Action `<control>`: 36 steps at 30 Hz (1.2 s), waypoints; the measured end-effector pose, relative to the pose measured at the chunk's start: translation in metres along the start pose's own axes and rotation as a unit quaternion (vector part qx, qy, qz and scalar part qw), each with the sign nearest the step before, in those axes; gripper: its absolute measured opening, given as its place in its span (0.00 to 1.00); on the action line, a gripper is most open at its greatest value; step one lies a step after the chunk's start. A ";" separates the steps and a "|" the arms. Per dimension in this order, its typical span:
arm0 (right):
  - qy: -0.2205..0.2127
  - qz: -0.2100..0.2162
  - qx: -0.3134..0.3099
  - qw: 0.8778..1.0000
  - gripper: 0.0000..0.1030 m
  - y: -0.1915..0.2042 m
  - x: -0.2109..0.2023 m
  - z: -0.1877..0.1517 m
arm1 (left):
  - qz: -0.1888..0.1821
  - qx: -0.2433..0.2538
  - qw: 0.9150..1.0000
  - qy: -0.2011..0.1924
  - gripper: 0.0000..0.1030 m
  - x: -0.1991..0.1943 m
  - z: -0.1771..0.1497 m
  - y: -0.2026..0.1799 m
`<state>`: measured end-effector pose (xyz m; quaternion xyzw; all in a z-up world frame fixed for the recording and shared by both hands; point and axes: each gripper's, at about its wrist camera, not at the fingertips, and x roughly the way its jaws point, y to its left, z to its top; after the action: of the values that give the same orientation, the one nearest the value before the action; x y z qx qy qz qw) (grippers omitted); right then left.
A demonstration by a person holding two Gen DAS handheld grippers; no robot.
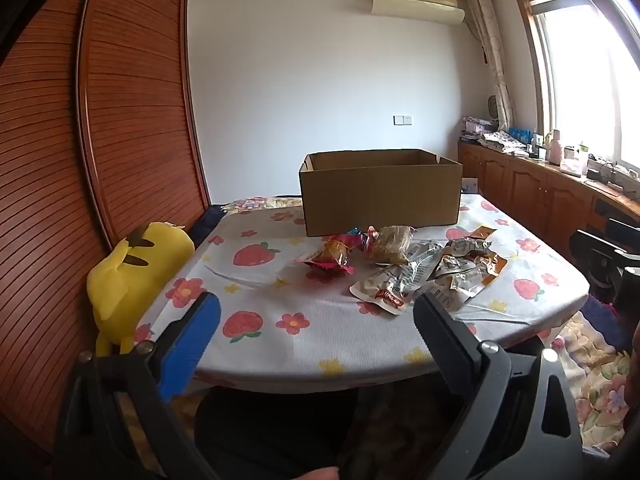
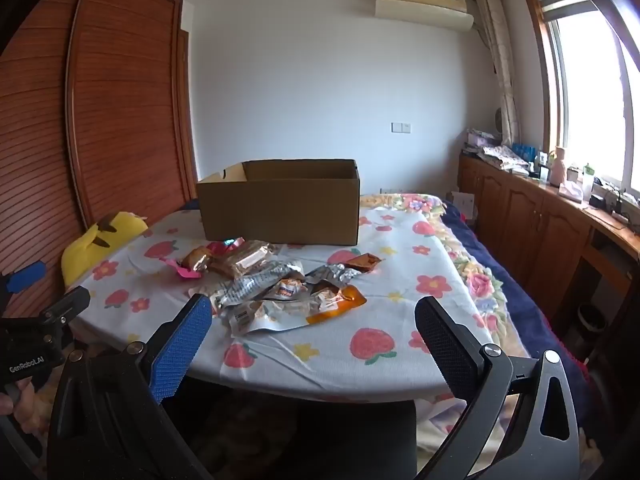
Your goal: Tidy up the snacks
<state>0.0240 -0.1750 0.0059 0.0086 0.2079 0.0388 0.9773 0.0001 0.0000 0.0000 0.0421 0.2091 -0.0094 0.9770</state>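
Note:
An open brown cardboard box (image 1: 380, 196) stands at the far side of a table with a strawberry-print cloth (image 1: 280, 304); it also shows in the right wrist view (image 2: 280, 208). A heap of snack packets lies in front of it: silver and orange pouches (image 1: 436, 272) (image 2: 280, 296), a clear-wrapped cake (image 1: 390, 244) (image 2: 240, 260) and a red-pink wrapped snack (image 1: 332, 258) (image 2: 192, 262). My left gripper (image 1: 316, 320) is open and empty, held back above the table's near edge. My right gripper (image 2: 314, 320) is open and empty, also at the near edge.
A yellow plush toy (image 1: 136, 272) (image 2: 100, 240) sits at the table's left edge against a wooden slatted wardrobe (image 1: 100, 140). A wooden cabinet (image 1: 540, 196) with clutter runs under the window on the right. The left gripper shows at the left edge of the right wrist view (image 2: 40, 320).

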 end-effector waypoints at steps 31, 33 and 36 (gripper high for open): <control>-0.001 -0.003 -0.004 1.000 1.00 -0.001 -0.001 0.001 | 0.000 0.000 1.000 -0.009 0.95 -0.006 0.010 0.002; -0.001 -0.003 -0.004 1.000 1.00 -0.001 -0.001 0.001 | 0.000 -0.001 1.000 -0.009 0.95 -0.006 0.010 0.002; -0.001 -0.003 -0.004 1.000 1.00 -0.001 -0.001 0.001 | 0.001 -0.001 1.000 -0.009 0.95 -0.006 0.009 0.001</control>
<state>0.0232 -0.1756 0.0071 0.0040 0.2066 0.0370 0.9777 -0.0012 0.0004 0.0110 0.0415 0.1999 -0.0090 0.9789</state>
